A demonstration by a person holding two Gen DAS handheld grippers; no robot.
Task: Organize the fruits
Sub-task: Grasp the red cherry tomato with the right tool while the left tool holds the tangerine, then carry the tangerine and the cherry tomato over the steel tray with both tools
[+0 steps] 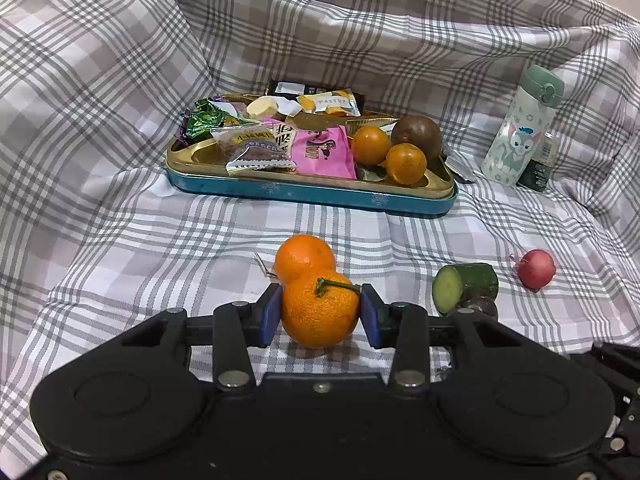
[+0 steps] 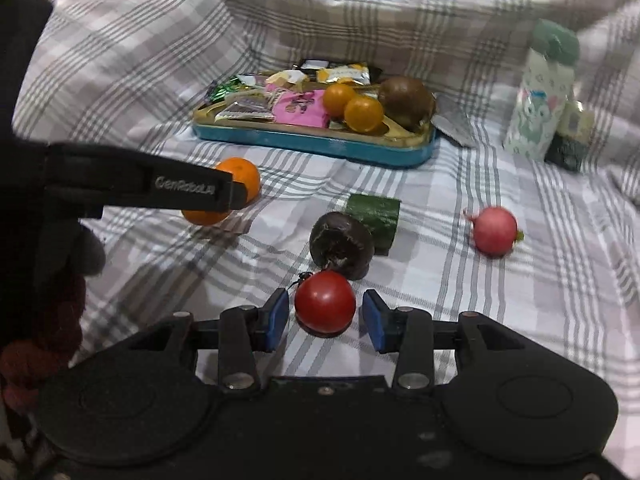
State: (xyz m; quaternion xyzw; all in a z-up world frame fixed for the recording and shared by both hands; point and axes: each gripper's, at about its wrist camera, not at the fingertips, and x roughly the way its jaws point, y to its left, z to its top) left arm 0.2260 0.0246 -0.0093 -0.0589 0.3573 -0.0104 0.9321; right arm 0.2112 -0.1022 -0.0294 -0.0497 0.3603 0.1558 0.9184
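Observation:
My left gripper [image 1: 320, 312] is shut on a stemmed orange [image 1: 320, 312] resting on the checked cloth; a second orange [image 1: 304, 258] touches it just behind. In the right wrist view the left gripper [image 2: 230, 196] shows from the side over the two oranges [image 2: 244, 172]. My right gripper [image 2: 326, 316] is open around a red tomato [image 2: 325, 302], pads apart from it. A blue tin tray [image 1: 312, 194] farther back holds two small oranges [image 1: 370, 145], a brown fruit [image 1: 416, 130] and snack packets.
A cucumber piece [image 1: 464, 286], a dark round fruit [image 2: 342, 246] and a pink radish [image 1: 537, 268] lie on the cloth to the right. A cat-print bottle [image 1: 520, 128] and a small dark jar [image 1: 540, 166] stand at the back right. Cloth folds rise behind.

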